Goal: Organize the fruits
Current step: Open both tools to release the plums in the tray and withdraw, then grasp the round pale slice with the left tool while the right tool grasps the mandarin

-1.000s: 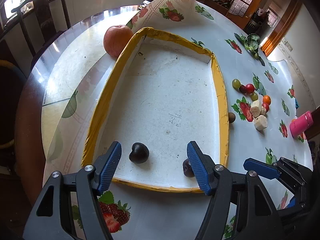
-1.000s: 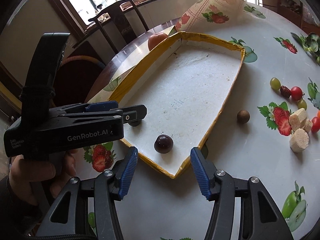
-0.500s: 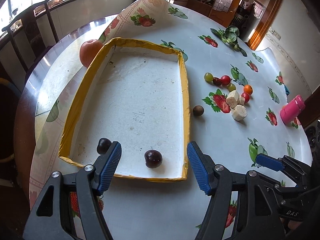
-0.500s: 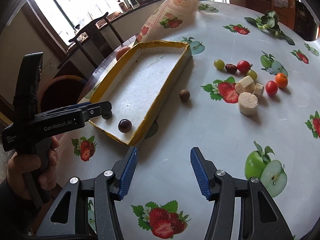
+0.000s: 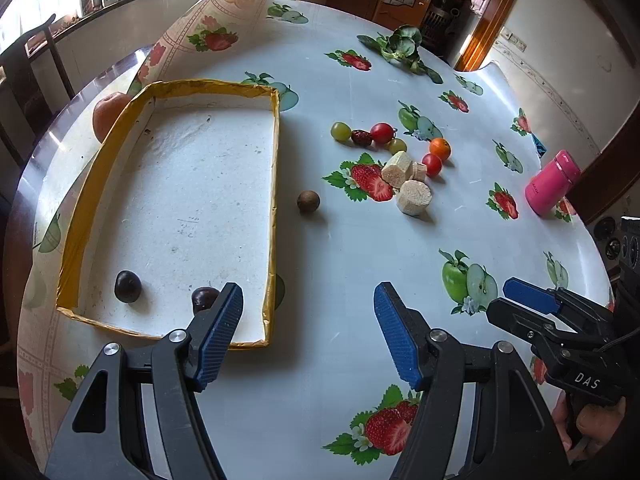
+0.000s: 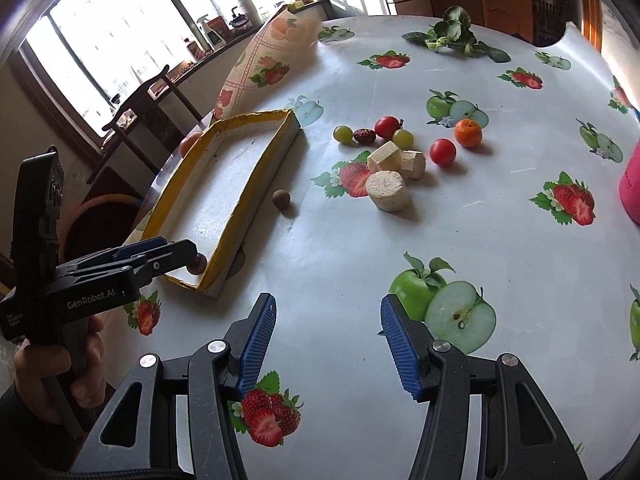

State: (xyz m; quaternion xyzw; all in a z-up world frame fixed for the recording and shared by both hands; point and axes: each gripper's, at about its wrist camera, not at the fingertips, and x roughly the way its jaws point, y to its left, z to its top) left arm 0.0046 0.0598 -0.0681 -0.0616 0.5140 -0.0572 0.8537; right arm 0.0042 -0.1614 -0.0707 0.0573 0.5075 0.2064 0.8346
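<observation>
A shallow yellow-rimmed tray (image 5: pixel 274 184) lies on the table, also in the right wrist view (image 6: pixel 256 184). Two dark plums lie in it near its front edge, one (image 5: pixel 127 286) to the left and one (image 5: pixel 202 298) partly behind my left finger. A brown round fruit (image 5: pixel 308 201) sits just right of the tray. Green grapes (image 5: pixel 341 131), red tomatoes (image 5: pixel 382 133), an orange (image 5: pixel 439 148) and pale cut chunks (image 5: pixel 414 197) cluster farther right. My left gripper (image 5: pixel 308 336) is open and empty over the tray's front right corner. My right gripper (image 6: pixel 328 340) is open and empty above bare tablecloth.
A peach-coloured apple (image 5: pixel 107 114) sits behind the tray's far left corner. A pink bottle (image 5: pixel 552 182) stands at the right. A leafy green (image 5: pixel 402 46) lies at the back. The tablecloth curls up behind the tray. A wooden chair stands by the window.
Both grippers have pulled back and swung right, away from the tray. The two plums stay in the tray. Both grippers stay open.
</observation>
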